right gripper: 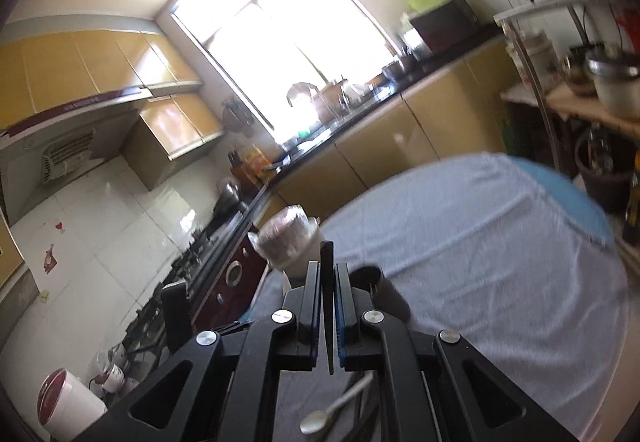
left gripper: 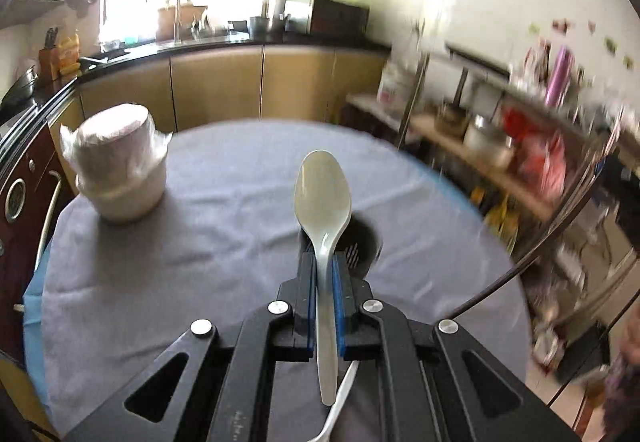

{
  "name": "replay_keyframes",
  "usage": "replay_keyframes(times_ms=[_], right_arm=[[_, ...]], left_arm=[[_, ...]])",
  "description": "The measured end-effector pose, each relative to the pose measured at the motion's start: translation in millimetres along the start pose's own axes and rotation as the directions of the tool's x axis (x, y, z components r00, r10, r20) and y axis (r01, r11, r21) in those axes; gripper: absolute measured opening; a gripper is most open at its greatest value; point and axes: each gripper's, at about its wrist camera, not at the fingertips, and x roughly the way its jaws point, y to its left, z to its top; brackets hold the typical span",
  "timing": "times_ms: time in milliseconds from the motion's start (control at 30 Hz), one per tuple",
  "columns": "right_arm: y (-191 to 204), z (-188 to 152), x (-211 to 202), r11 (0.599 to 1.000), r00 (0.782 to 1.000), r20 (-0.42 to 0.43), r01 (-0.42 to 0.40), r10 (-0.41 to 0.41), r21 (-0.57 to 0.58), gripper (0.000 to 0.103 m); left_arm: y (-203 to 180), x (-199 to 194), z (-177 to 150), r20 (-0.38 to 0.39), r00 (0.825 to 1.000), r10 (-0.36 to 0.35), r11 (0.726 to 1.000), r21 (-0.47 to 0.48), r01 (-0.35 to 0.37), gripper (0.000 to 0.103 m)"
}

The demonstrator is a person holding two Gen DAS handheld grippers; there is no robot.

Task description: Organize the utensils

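My left gripper (left gripper: 323, 262) is shut on the handle of a white plastic spoon (left gripper: 323, 193), bowl up and forward, held above the round table. Right behind it stands a black perforated utensil holder (left gripper: 362, 242). A second white utensil (left gripper: 340, 398) lies on the cloth under the gripper. My right gripper (right gripper: 328, 270) is shut on a thin black utensil (right gripper: 327, 282) seen edge-on, held above the table. The black holder (right gripper: 382, 292) sits just right of its fingers. A metal spoon (right gripper: 320, 420) lies on the cloth below.
The round table has a grey cloth (left gripper: 200, 262) over a blue cover. A stack of white bowls wrapped in plastic (left gripper: 120, 165) stands at its far left; it also shows in the right wrist view (right gripper: 290, 242). Kitchen counter (left gripper: 240, 45) behind, cluttered shelves (left gripper: 500, 145) to the right.
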Motion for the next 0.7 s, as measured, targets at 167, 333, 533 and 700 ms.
replay_keyframes(times_ms=[167, 333, 533, 700], right_arm=[[13, 29, -1, 0.999, 0.994, 0.107, 0.032, -0.029, -0.027, 0.007], [19, 43, 18, 0.993, 0.982, 0.168, 0.095, -0.083, -0.064, 0.007], [16, 38, 61, 0.983, 0.985, 0.108, 0.144, -0.132, -0.112, 0.007], [0, 17, 92, 0.979, 0.987, 0.007, 0.159, -0.160, -0.126, 0.007]], left_arm=[[-4, 16, 33, 0.102, 0.994, -0.035, 0.995, -0.090, 0.045, 0.008], [2, 47, 47, 0.161, 0.987, -0.012, 0.983, -0.178, 0.041, 0.008], [12, 98, 32, 0.126, 0.991, 0.044, 0.968, -0.249, -0.011, 0.008], [15, 125, 10, 0.053, 0.995, 0.081, 0.969, -0.237, -0.066, 0.008]])
